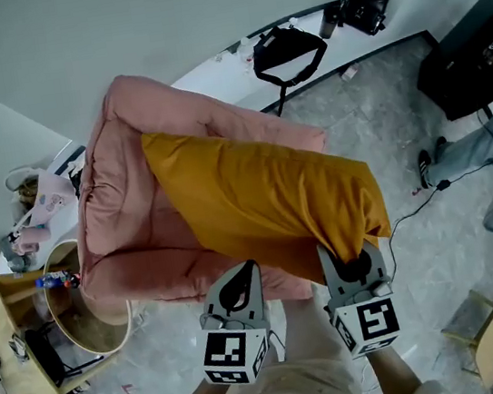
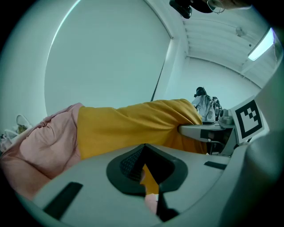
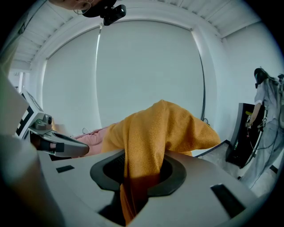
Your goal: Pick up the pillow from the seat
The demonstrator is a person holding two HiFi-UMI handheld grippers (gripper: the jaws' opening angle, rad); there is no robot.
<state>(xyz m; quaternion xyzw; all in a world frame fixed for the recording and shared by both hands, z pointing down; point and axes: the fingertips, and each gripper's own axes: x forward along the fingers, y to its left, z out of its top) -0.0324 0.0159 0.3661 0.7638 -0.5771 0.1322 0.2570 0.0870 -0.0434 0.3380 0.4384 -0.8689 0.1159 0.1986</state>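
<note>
As pillow (image 1: 265, 198) blocks it, seat (image 1: 127, 209) pt. hidden (head view).

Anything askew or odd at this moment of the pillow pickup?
The yellow pillow slants across the pink seat, pinched by only one bunched corner in the right gripper. The left gripper is shut beside it, apparently empty. Nothing else stands out.

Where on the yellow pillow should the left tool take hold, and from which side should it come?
Probably the near lower edge of the pillow, coming from the person's side. The pillow lies tilted across the pink armchair, with that edge facing the left tool. The right tool pinches the near right corner, so a grip further left would likely share the load.
</note>
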